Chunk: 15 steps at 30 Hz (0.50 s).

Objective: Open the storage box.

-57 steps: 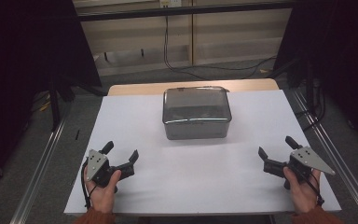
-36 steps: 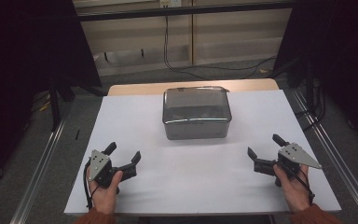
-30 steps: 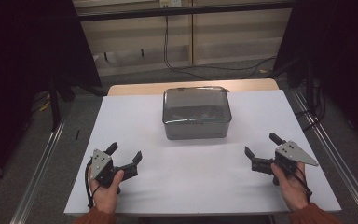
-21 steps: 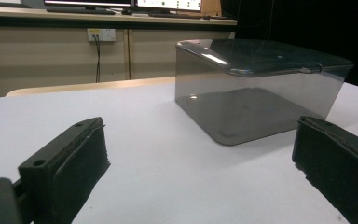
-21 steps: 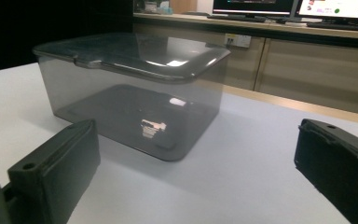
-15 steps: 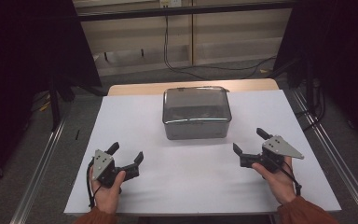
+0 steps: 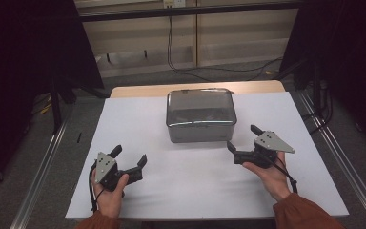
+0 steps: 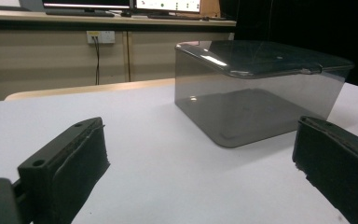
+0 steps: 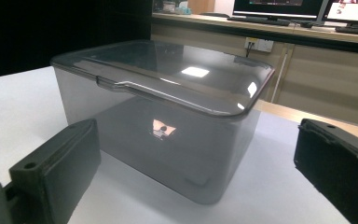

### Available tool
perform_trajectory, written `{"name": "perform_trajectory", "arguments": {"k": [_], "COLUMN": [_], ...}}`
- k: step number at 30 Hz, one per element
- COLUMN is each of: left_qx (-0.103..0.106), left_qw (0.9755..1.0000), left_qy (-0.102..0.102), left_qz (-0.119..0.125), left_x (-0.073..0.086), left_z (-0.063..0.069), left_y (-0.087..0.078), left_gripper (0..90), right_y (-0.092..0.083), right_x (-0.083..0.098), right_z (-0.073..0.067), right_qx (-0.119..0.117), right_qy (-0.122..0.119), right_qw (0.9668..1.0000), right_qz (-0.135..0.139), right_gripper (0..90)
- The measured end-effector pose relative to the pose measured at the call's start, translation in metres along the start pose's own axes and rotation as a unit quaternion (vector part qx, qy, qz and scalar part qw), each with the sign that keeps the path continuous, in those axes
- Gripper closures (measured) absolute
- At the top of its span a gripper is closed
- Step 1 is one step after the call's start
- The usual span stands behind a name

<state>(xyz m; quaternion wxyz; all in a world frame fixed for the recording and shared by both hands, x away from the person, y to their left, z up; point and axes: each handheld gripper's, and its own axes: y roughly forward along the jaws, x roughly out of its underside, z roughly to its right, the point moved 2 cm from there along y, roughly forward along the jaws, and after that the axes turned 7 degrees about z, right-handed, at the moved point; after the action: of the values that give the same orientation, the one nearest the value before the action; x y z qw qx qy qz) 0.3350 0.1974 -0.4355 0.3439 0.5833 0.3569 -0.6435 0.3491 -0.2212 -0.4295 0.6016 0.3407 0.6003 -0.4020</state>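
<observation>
Both sets of fingers spread wide, holding nothing. Best to bring the right gripper (image 7: pixel 242 143) slowly up to the box (image 7: pixel 200 114), near its lid (image 9: pixel 168 74). Keep the left gripper (image 7: pixel 129 158) low on the table (image 7: pixel 181 186).

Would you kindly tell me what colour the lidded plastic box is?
The lidded plastic box is translucent smoky grey, clearest in the right gripper view.
</observation>
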Motion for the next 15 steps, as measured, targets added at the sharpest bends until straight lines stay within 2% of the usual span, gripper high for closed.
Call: {"name": "perform_trajectory", "arguments": {"k": [5, 9, 12, 15], "left_qx": [0.002, 0.000, 0.002, 0.002], "left_qw": [1.0000, 1.0000, 1.0000, 1.0000], "left_qy": [0.004, 0.004, 0.001, -0.001], "left_qz": [-0.001, 0.000, 0.000, -0.001], "left_x": [0.000, -0.001, -0.001, 0.000], "left_z": [0.001, -0.001, -0.001, 0.000], "left_y": [0.000, 0.000, 0.000, 0.001], "left_gripper": [2.8, 2.8, 2.8, 2.8], "right_y": [0.009, 0.018, 0.024, 0.031], "right_x": [-0.003, -0.006, -0.006, -0.009], "right_z": [-0.005, -0.007, -0.009, -0.011], "right_qx": [-0.011, -0.008, -0.011, -0.008], "right_qy": [-0.002, -0.020, -0.022, -0.052], "right_qw": [0.9999, 0.9998, 0.9997, 0.9986], "right_qz": [0.000, 0.004, 0.003, 0.001], "right_gripper": [0.2, 1.3, 1.4, 2.2]}}
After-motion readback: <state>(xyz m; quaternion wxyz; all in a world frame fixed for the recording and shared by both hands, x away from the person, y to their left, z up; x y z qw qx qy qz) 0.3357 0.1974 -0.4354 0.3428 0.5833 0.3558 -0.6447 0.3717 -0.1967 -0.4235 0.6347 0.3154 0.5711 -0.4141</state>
